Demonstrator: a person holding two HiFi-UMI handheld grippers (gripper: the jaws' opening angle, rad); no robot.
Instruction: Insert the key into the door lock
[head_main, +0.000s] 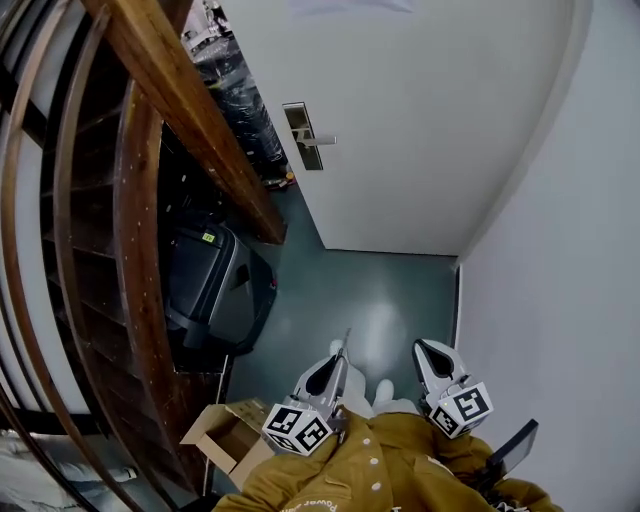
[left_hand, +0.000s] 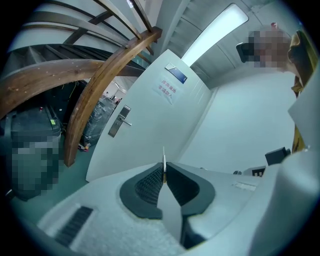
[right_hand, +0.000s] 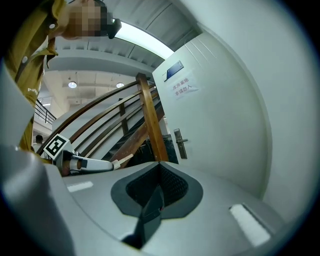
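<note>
Left gripper (left_hand: 164, 169) clamped on the key (left_hand: 163, 156), blade poking past the tips; right gripper (right_hand: 159, 165) jaws together, empty. Cardboard box (head_main: 225, 435) just left of them, black case (head_main: 205, 285) beyond it by the wooden stair railing (head_main: 190, 110), teal floor (head_main: 390, 300) running ahead along a white wall (head_main: 560, 300). Far end: white door (head_main: 430, 120) with a paper sign (left_hand: 166, 90), lock plate (head_main: 300, 125) and handle (head_main: 320, 141) at its left edge near the railing's foot, well apart from the key.
</note>
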